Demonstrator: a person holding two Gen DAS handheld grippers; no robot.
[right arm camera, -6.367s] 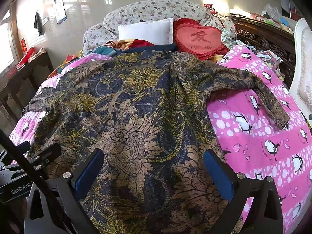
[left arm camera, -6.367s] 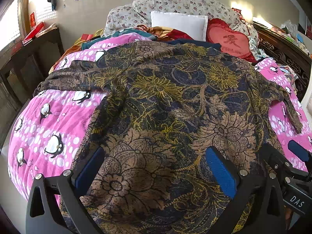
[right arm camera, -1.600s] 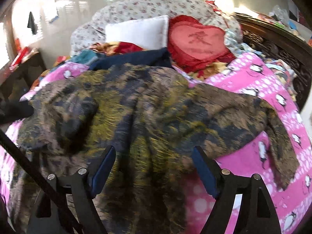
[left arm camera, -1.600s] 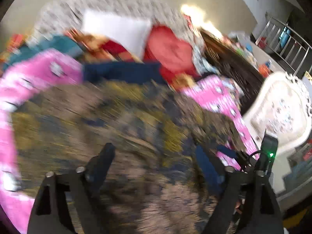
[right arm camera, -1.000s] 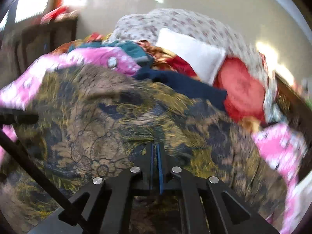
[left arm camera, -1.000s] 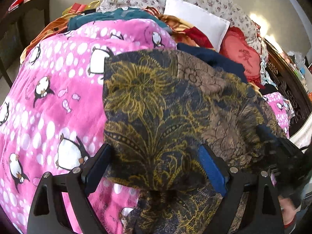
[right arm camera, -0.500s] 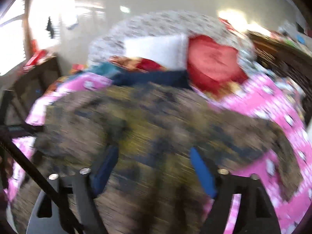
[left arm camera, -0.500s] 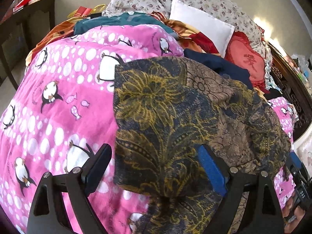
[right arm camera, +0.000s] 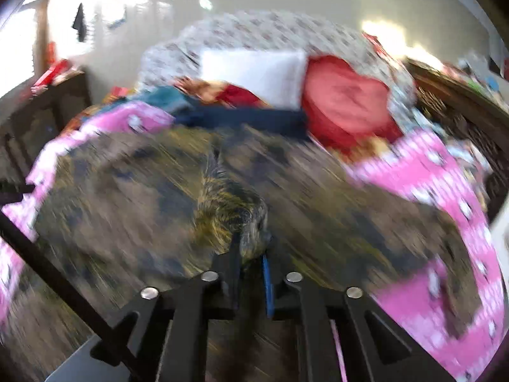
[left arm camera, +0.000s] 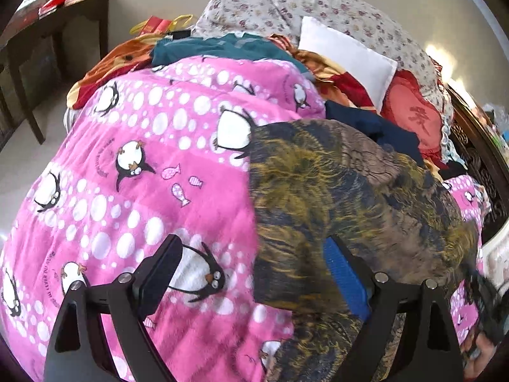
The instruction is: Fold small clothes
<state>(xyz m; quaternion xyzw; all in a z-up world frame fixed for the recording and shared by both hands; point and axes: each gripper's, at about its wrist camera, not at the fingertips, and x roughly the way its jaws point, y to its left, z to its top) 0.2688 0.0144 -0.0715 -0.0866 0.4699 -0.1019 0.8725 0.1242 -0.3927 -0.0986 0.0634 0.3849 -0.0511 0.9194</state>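
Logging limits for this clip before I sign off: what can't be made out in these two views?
- Right wrist view: motion blur smears the floral garment; its fold edges are unreadable.
- Same view: which part of the garment the right claw pinches is unclear.
- Left wrist view: the garment's near hem runs behind the open left claw and off the bottom edge.
- Left view: lower right corner is blurred.

The dark floral-print cloth garment [left arm camera: 343, 191] looks thin and matt, its weave faintly coarse. The pink penguin-print quilted blanket [left arm camera: 152, 165] beneath it is soft, stitched cloth with a slight fleecy nap. At 1 o'clock a white cloth pillow [left arm camera: 346, 60] looks smooth, beside a red heart-shaped cushion [left arm camera: 413, 117] of plush fabric. The left gripper [left arm camera: 251, 273] is matt black plastic with shiny metal screws and blue pads [left arm camera: 343, 273] on its jaws.
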